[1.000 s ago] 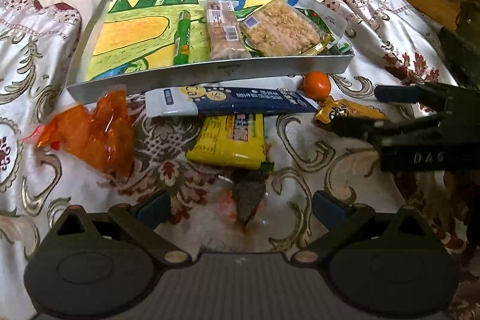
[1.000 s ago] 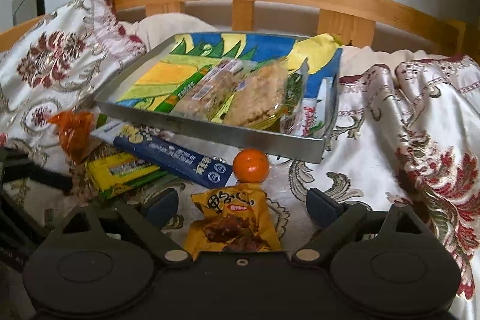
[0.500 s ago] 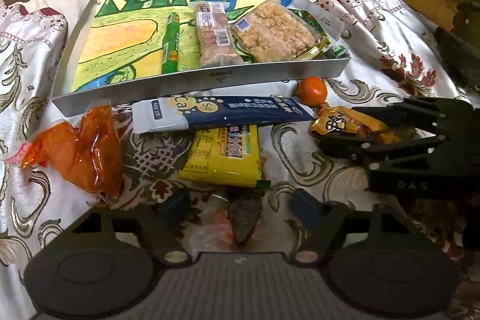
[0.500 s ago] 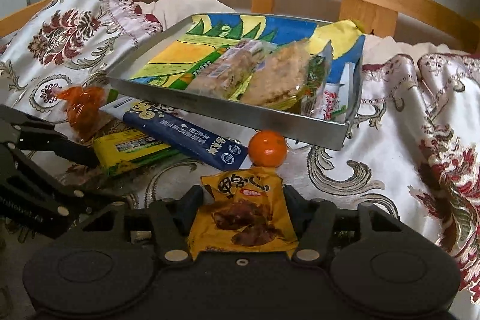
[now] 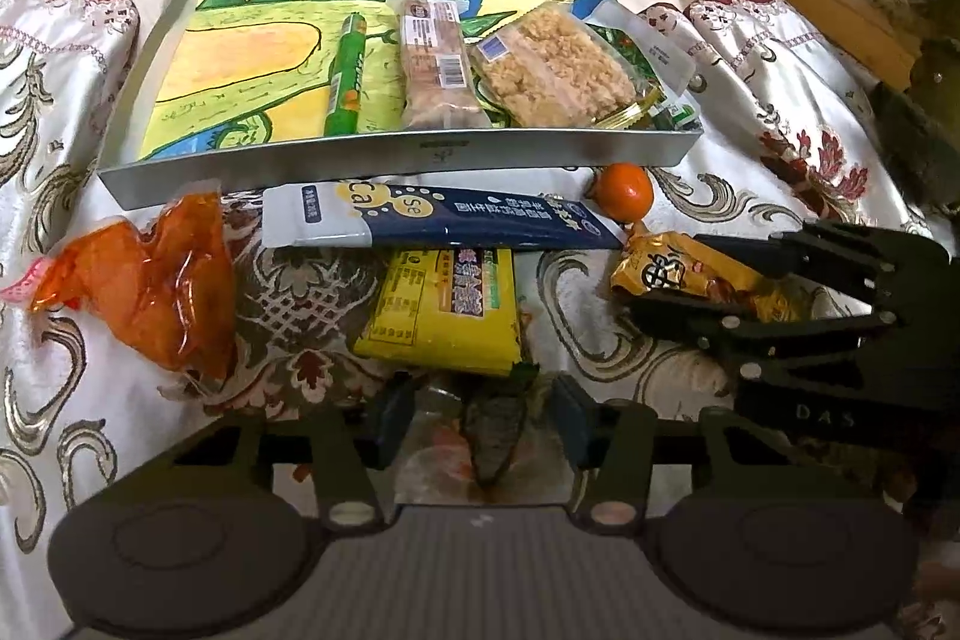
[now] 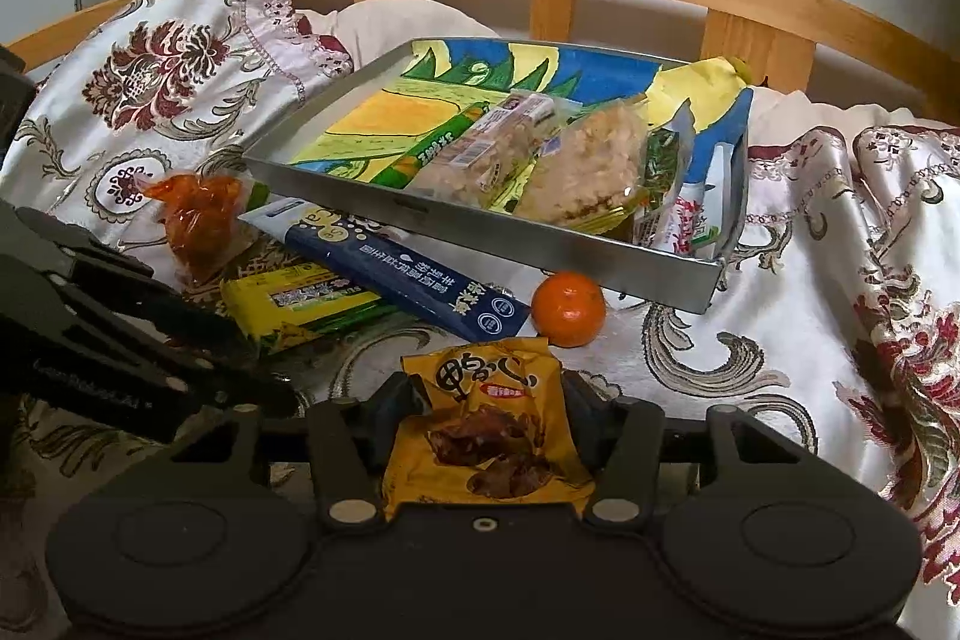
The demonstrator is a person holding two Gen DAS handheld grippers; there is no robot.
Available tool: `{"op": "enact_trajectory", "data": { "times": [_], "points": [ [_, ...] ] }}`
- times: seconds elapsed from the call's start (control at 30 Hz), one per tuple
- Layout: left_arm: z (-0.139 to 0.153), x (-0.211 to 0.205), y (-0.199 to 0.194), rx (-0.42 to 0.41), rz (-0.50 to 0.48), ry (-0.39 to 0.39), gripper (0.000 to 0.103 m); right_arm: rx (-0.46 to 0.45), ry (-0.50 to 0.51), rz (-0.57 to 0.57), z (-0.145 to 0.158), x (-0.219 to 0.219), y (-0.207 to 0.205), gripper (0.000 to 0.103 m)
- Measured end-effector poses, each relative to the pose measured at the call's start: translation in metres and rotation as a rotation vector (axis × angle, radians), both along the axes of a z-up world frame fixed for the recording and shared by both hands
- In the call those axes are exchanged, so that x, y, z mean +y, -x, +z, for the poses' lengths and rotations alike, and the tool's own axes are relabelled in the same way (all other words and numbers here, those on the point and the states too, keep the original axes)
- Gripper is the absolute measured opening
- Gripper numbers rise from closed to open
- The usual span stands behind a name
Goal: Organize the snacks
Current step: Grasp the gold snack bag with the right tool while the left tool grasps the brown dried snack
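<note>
1. Gripping the crinkled yellow-orange foil snack packet [image 6: 489, 436], the right gripper [image 6: 489, 403] has its jaws pressed against the packet's two sides; the packet lies low over the patterned bedspread [image 6: 798, 340], just short of the small round orange mandarin [image 6: 569, 308].
2. The left gripper [image 5: 480, 415] has its jaws apart around a clear wrapper with a dark green snack [image 5: 493, 439] inside, not visibly pinching it.
3. Loose snacks ahead: a flat yellow rectangular pack [image 5: 444, 313], partly under a long blue-and-white box [image 5: 438, 220], and a crumpled translucent orange bag [image 5: 150, 292] to the left.
4. Beyond them stands the shallow grey metal tray [image 5: 420, 157], lined with a painted paper landscape, holding a green stick pack [image 5: 346, 73], a clear-wrapped brown bar [image 5: 438, 67] and a clear-wrapped crumbly cake [image 5: 555, 67].
5. Step judged in hand: picking up the foil packet for transfer to the tray.
6. Next move likely calls for lifting the packet over the mandarin and the tray's near wall, then releasing it on the bare left part of the tray.
</note>
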State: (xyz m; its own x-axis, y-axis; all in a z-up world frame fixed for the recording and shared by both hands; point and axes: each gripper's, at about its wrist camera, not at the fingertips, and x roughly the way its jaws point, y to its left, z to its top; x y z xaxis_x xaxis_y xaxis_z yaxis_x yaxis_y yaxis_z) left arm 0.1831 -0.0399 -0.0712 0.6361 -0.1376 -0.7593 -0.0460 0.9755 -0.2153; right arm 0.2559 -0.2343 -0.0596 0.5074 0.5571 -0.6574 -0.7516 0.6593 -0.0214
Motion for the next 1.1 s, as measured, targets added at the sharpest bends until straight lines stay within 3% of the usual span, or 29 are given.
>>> {"op": "enact_trajectory", "data": {
  "times": [0.23, 0.53, 0.9, 1.1],
  "points": [
    [0.002, 0.001, 0.002, 0.018, 0.005, 0.02, 0.052, 0.0, 0.002, 0.0, 0.0, 0.0, 0.0, 0.055],
    [0.008, 0.007, 0.022, 0.064, 0.024, 0.132, 0.05, -0.019, 0.016, 0.045, 0.007, 0.003, 0.017, 0.055],
    [0.023, 0.01, 0.041, 0.102, -0.018, 0.23, 0.049, -0.118, 0.066, 0.008, 0.013, 0.005, 0.03, 0.054],
    [0.03, 0.01, 0.052, 0.07, -0.02, 0.247, 0.048, -0.181, 0.073, -0.006, 0.016, 0.007, 0.038, 0.054]
  ]
}}
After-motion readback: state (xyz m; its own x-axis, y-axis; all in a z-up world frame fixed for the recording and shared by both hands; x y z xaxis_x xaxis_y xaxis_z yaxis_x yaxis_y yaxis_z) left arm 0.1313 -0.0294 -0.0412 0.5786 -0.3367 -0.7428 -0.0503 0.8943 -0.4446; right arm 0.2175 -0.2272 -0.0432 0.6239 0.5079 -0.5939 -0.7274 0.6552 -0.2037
